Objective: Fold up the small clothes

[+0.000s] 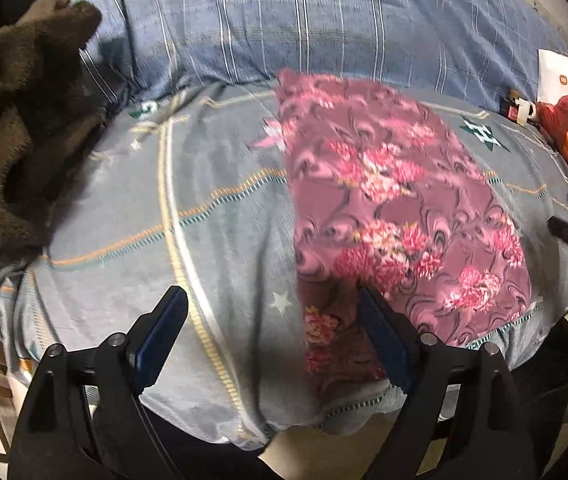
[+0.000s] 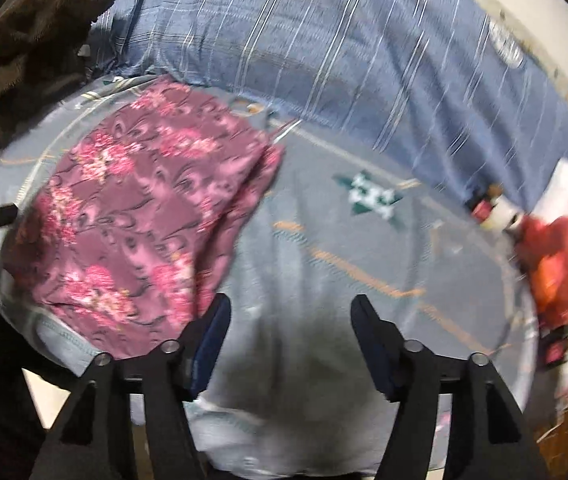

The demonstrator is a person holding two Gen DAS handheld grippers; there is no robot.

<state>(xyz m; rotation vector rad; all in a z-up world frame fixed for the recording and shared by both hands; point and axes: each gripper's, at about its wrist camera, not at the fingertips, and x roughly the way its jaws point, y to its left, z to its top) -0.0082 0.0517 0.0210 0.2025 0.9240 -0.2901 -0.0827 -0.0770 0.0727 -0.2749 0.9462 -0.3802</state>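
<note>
Your left gripper (image 1: 272, 320) is spread wide, nothing held. Your right gripper (image 2: 289, 320) is released too, empty. The pink floral garment (image 1: 395, 208) lies flat on the grey bedsheet (image 1: 220, 216), apparently folded; blur limits certainty.

No text or label is sharp enough to read.

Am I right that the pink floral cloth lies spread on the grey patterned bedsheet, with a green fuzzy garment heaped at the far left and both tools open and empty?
Nearly: the fuzzy garment heaped at the far left is brown, not green, as the left wrist view shows. The rest holds: the pink floral cloth lies spread on the grey patterned bedsheet, and the left tool and right tool are open and empty.
</note>
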